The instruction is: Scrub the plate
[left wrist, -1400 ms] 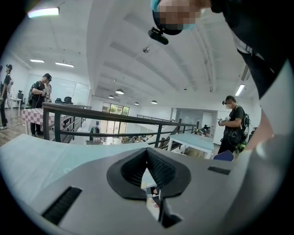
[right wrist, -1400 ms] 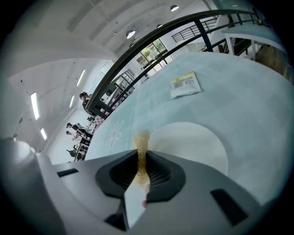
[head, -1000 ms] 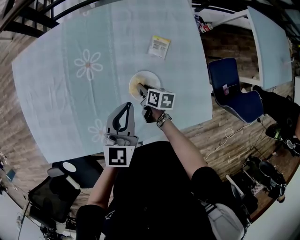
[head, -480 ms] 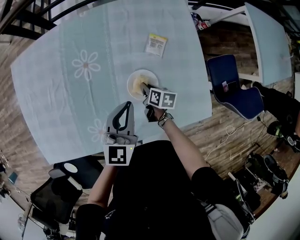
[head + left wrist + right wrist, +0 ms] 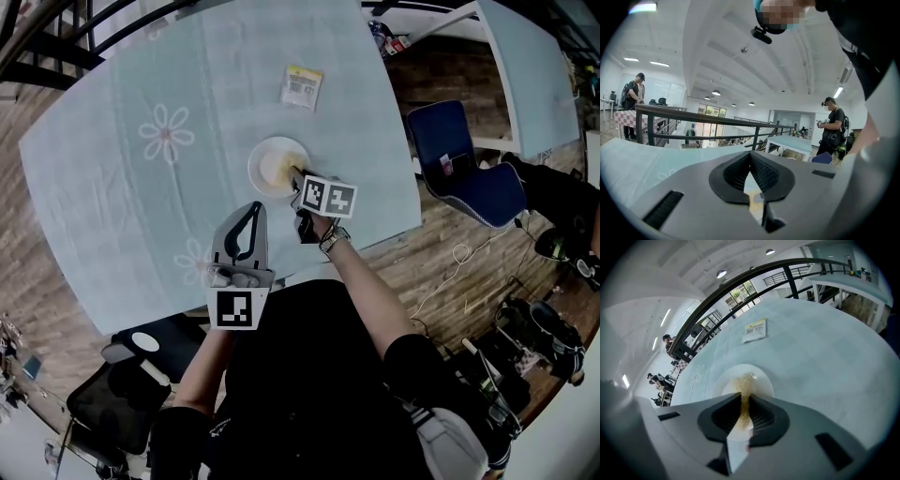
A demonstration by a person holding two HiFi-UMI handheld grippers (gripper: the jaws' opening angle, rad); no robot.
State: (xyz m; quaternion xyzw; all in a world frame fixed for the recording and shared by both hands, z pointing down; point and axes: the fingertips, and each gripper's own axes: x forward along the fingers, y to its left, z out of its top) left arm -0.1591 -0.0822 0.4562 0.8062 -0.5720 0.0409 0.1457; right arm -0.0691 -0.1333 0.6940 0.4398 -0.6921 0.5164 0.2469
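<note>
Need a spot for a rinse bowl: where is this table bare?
Widest bare cloth: left of the plate, around the flower print. Smaller: between plate and packet, and right of the plate. Crowded: the near edge, where the right gripper holds a scouring pad at the plate and the left gripper hovers.

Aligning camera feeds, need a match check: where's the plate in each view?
Head view: plate above centre, on the table, at the tip of the right gripper.
Left gripper view: the plate cannot be made out.
Right gripper view: plate at centre, just past the jaws, which clamp a sponge.
Shared landmark: yellow packet beyond the plate.
</note>
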